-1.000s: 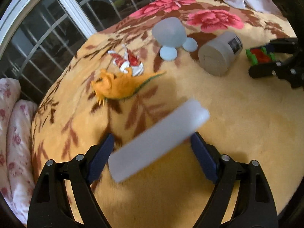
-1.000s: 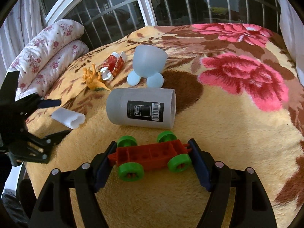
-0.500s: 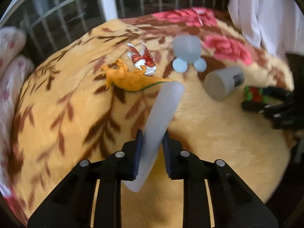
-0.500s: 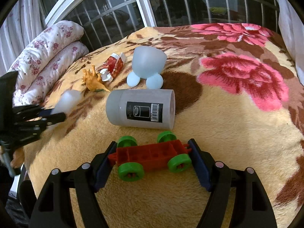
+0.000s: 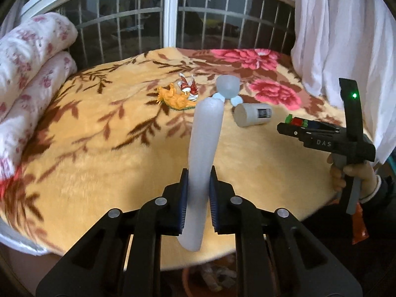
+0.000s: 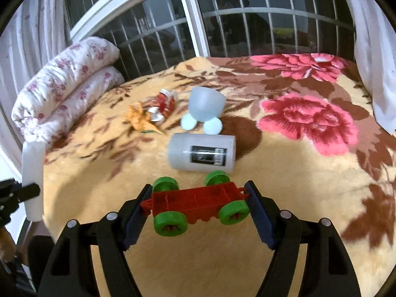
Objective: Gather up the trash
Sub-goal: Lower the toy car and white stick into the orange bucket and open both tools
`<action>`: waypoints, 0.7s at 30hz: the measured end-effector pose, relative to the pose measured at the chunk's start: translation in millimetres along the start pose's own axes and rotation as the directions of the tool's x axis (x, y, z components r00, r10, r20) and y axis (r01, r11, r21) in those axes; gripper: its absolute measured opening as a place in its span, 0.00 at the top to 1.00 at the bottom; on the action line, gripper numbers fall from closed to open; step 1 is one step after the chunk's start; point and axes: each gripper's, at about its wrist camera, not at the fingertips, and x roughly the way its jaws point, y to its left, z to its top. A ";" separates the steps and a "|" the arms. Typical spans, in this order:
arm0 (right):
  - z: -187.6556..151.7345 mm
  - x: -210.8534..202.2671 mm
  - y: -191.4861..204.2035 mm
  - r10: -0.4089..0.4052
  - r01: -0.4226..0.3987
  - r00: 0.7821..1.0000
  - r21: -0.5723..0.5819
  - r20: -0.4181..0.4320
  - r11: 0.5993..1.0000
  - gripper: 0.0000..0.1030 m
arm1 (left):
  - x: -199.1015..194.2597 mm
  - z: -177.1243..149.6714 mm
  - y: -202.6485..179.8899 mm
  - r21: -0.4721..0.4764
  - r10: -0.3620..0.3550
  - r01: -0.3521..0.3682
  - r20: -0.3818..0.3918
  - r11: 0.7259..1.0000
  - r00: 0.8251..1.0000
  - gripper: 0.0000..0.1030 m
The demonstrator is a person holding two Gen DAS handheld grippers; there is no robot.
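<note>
My left gripper (image 5: 198,198) is shut on a white foam tube (image 5: 205,136), which stands upright between the blue pads, lifted off the blanket (image 5: 111,153). The right wrist view shows that tube (image 6: 32,173) at the far left, by the bed's edge. My right gripper (image 6: 195,208) is shut on a red toy car with green wheels (image 6: 195,204), a pad against each end, just above the blanket. A crushed red and white wrapper (image 6: 163,104) lies further back beside an orange toy dinosaur (image 6: 139,118).
A grey cylinder with a label (image 6: 201,153) lies just beyond the car, a pale blue cup shape with two round feet (image 6: 205,106) behind it. A folded floral quilt (image 6: 61,86) is at the left, a barred window behind, a white curtain (image 5: 346,37) at the right. A brown bin (image 5: 210,279) sits below the bed's edge.
My left gripper closed on the foam tube, lifted it off the blanket, rolled it upright and drew back towards the bed's edge. My right gripper rose a little with the car.
</note>
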 end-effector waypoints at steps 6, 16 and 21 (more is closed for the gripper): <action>-32.5 -59.4 43.4 0.073 -0.070 0.997 -0.096 0.024 0.993 0.29 | -26.9 -37.4 -12.1 0.007 -0.045 0.045 -0.016 0.999 0.999 0.85; -137.7 -70.9 103.7 0.118 -0.156 0.978 -0.226 -0.171 0.961 0.29 | 2.7 -132.2 -18.1 -0.019 -0.086 0.084 -0.210 0.996 0.974 0.85; -184.0 -32.9 106.1 0.084 -0.156 0.949 -0.221 -0.303 0.963 0.29 | 46.0 -174.5 -15.8 -0.039 -0.086 0.078 -0.340 0.996 0.936 0.85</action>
